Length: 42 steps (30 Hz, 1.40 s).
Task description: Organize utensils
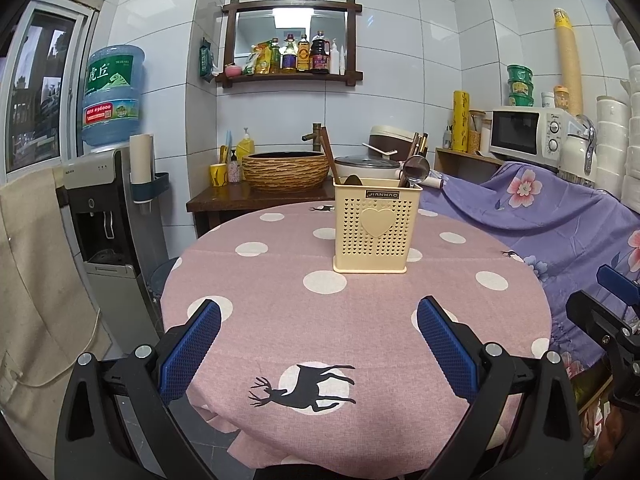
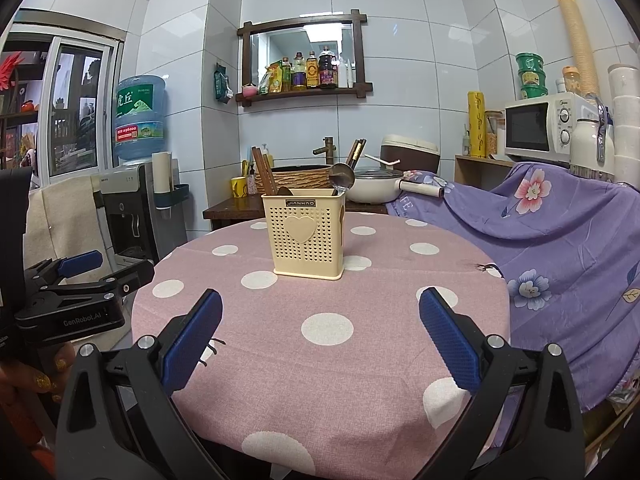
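Note:
A cream perforated utensil holder [image 1: 374, 228] with a heart on its front stands at the far side of the round pink polka-dot table [image 1: 280, 320]. It holds a metal ladle [image 1: 416, 169], a wooden spoon [image 1: 352, 180] and brown chopsticks [image 1: 330, 156]. The holder also shows in the right wrist view [image 2: 306, 236], with the ladle [image 2: 342, 179] and chopsticks [image 2: 264, 176] in it. My left gripper [image 1: 320, 316] is open and empty above the table's near part. My right gripper [image 2: 320, 312] is open and empty too, to the right of the left one.
A purple floral cloth [image 1: 540, 216] covers furniture at the right. A water dispenser [image 1: 108, 208] stands left. Behind the table are a woven-rim basin [image 1: 286, 170], a white pot [image 1: 366, 166] and a microwave [image 1: 528, 132]. The left gripper's body shows in the right wrist view [image 2: 76, 296].

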{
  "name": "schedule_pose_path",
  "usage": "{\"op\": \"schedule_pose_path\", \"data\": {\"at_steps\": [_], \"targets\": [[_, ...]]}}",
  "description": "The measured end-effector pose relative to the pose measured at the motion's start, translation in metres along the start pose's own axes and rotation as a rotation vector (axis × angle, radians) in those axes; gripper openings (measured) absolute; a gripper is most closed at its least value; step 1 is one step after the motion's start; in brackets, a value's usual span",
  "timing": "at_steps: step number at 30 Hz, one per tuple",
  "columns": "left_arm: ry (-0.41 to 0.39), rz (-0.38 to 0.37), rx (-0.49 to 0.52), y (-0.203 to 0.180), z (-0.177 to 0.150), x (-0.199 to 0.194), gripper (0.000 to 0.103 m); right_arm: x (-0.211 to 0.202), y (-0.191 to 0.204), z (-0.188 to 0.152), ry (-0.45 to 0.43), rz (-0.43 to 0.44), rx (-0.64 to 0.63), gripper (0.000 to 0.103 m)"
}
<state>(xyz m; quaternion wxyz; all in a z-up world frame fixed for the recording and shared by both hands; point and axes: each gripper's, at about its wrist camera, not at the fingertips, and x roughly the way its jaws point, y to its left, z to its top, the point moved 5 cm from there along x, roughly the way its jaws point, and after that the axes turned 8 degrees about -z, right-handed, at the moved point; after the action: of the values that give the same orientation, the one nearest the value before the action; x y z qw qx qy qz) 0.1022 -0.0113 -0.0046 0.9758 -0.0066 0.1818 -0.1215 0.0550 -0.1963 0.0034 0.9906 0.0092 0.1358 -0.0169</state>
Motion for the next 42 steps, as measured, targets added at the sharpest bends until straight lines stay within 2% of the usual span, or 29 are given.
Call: {"op": "schedule_pose_path", "data": {"at_steps": [42], "targets": [[0.011,0.006,0.002,0.0006,-0.0011,0.0007,0.097,0.002,-0.0002,-0.0031,0.008,0.0,0.001,0.097]]}}
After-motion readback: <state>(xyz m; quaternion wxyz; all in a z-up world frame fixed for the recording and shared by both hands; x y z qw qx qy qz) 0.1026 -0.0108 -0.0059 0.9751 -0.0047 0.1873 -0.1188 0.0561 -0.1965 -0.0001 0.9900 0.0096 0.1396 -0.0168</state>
